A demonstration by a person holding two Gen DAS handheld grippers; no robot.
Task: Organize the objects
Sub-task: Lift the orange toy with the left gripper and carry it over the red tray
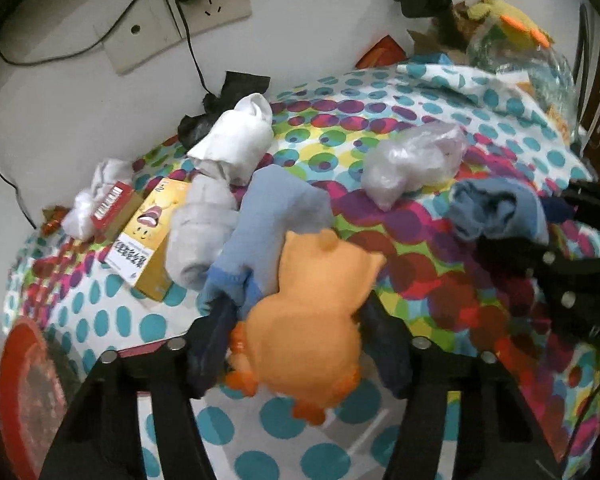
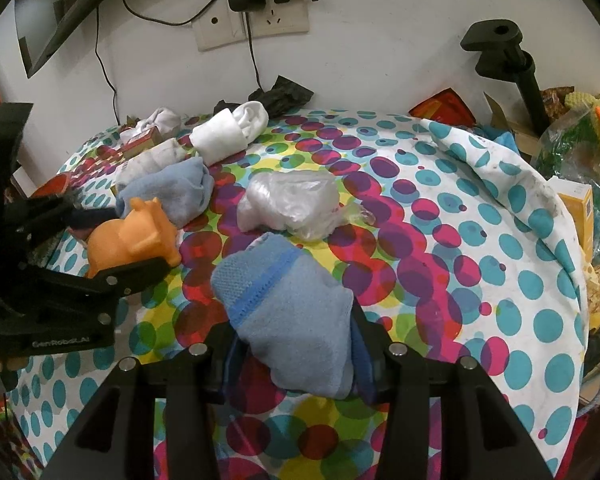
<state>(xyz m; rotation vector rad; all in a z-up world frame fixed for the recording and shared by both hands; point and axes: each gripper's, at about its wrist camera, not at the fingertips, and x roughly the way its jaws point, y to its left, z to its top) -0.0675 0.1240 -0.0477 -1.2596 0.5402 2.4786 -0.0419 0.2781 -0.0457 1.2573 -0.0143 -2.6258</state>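
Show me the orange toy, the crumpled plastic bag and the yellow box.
orange toy [image 1: 316, 320], left wrist view, middle of its back.
crumpled plastic bag [image 2: 288, 202], right wrist view, centre of the crumple.
yellow box [image 1: 144, 240], left wrist view, its printed top face.

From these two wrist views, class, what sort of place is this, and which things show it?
Probably a room in a home: rolled socks such as the white sock lie on a dotted cloth, beside an orange toy, below a wall socket with chargers.
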